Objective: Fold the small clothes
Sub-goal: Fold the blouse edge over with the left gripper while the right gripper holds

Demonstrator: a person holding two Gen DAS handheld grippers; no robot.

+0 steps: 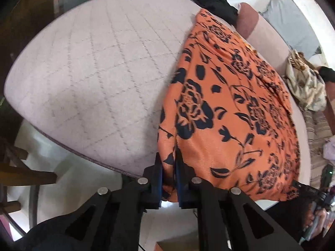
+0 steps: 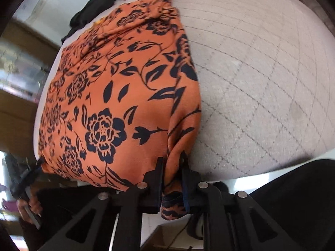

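Fabric bunching is my main concern at this stage. I have the left gripper (image 1: 169,167) closed on the near hem of the orange floral garment (image 1: 230,96), with a gathered pleat of cloth pinched between its jaws. The right gripper (image 2: 172,167) is likewise clamped on the opposite near corner, cloth hanging below its jaws. Beyond both sets of jaws the garment lies spread on the quilted mattress (image 1: 88,67).

Risks I judge likely:
- Thin, slippery cloth may slide out of either pinch on lifting.
- Uneven lift would skew the fold line.
- A pinch that took only the top layer would leave the lower layer behind.
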